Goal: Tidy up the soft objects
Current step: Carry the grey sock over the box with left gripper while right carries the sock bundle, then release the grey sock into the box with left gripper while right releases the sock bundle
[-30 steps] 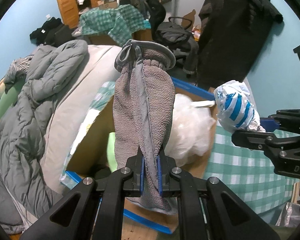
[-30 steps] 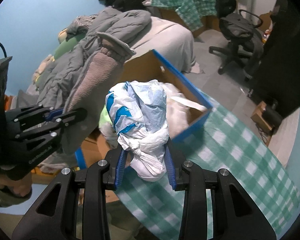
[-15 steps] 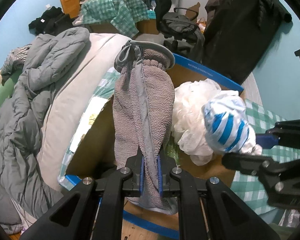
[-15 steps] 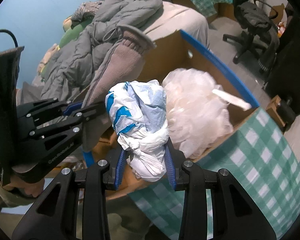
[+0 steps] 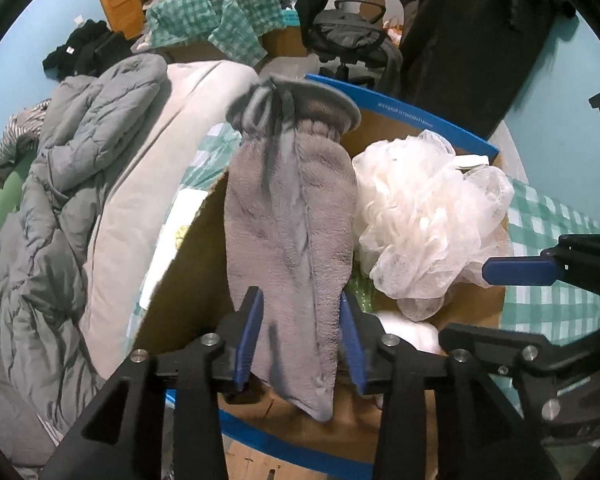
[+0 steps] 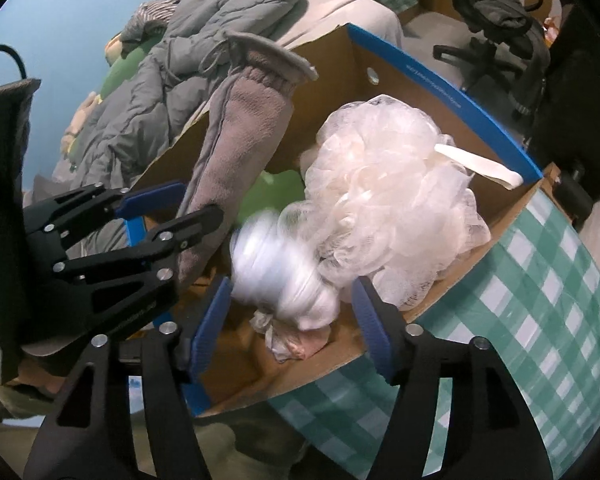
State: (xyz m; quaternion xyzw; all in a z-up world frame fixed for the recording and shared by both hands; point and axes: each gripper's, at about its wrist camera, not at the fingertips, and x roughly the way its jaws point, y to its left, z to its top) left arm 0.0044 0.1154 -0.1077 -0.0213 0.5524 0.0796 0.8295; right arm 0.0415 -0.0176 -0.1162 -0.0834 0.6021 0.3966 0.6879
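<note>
A grey fleece mitt [image 5: 290,224] stands between the spread jaws of my left gripper [image 5: 300,340], over the cardboard box [image 5: 420,120]. It also shows in the right wrist view [image 6: 244,128]. My right gripper [image 6: 292,328] is open above the box [image 6: 440,80]. A knotted white plastic bag [image 6: 280,268], blurred, lies in the box just beyond its fingers. A white mesh bath pouf [image 6: 388,200] fills the box's right side and also shows in the left wrist view [image 5: 428,216].
A green checked cloth [image 6: 540,320] covers the surface right of the box. A bed with a grey puffy jacket [image 5: 60,184] lies left. An office chair [image 5: 348,36] and dark hanging clothes [image 5: 468,32] stand behind.
Both grippers have opened. The plastic bag has left my right gripper and dropped into the box. The mitt sits loose between the left jaws. Both grippers moved closer over the box.
</note>
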